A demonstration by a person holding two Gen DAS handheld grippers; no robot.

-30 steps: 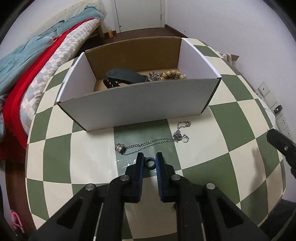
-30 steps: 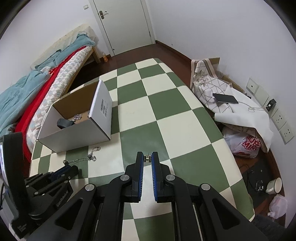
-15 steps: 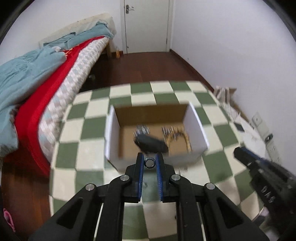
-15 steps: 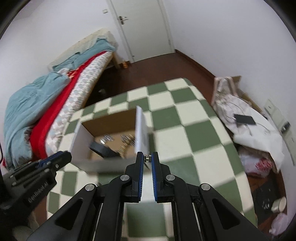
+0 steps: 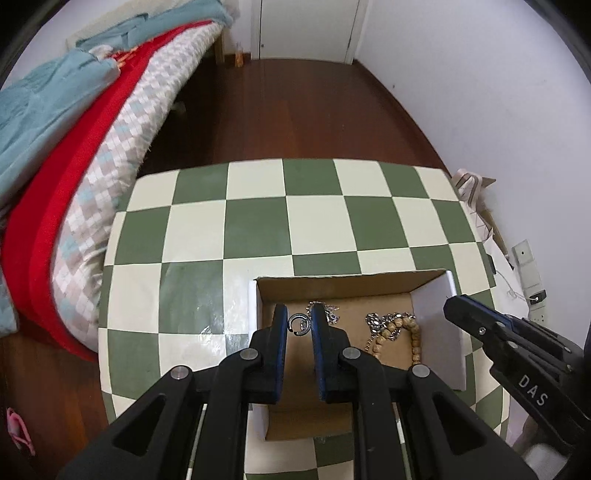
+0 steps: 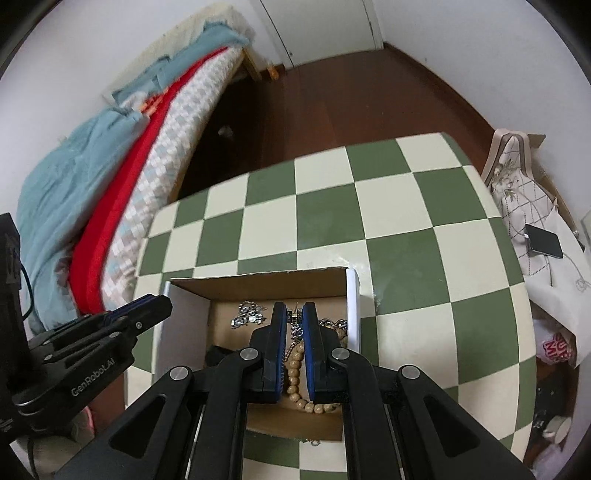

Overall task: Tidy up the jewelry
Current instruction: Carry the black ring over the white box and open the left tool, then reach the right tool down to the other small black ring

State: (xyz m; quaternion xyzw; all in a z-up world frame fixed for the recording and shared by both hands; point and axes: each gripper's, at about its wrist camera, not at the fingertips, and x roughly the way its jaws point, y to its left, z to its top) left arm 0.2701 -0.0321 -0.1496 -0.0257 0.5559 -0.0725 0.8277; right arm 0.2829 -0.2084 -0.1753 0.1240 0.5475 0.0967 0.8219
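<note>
left tongs: left gripper [image 5: 299, 320] sits over the box at about 6 o'clock in its own view, set narrow, a small dark ring [image 5: 297, 325] sitting between the tips. Can't really tell if the pads are pinching it or it's just in the gap.
right tongs: right gripper [image 6: 294, 314] also over the box, nearly closed on a tiny metal piece [image 6: 294, 313] at the very tips. Too small to say what it is.
box: open cardboard box [image 6: 184, 322], white outside, brown inside, at 6 o'clock in both views, standing on the table.
in the box: wooden bead bracelet [image 6: 295, 380] lying right under the right tongs, a silver chain [image 6: 248, 314] toward 11 o'clock of those tips, plus something dark [image 6: 218, 356] in the near left corner, mostly hidden. From the left camera the beads are at 3 o'clock of the tips with more chain bits beside them.
table: green and cream checkered top [image 5: 255, 221], a bit glossy, bare squares running off to 12 o'clock past the box.
room: dark wood floor [image 5: 295, 110] beyond the table, bed [image 5: 92, 122] at 10 o'clock with checked, red and blue covers, white door [image 5: 306, 26] at 12, white walls.
right side: by the wall at 3 o'clock in the right view, bags and cloth with a phone [image 6: 543, 240] lying on top.
</note>
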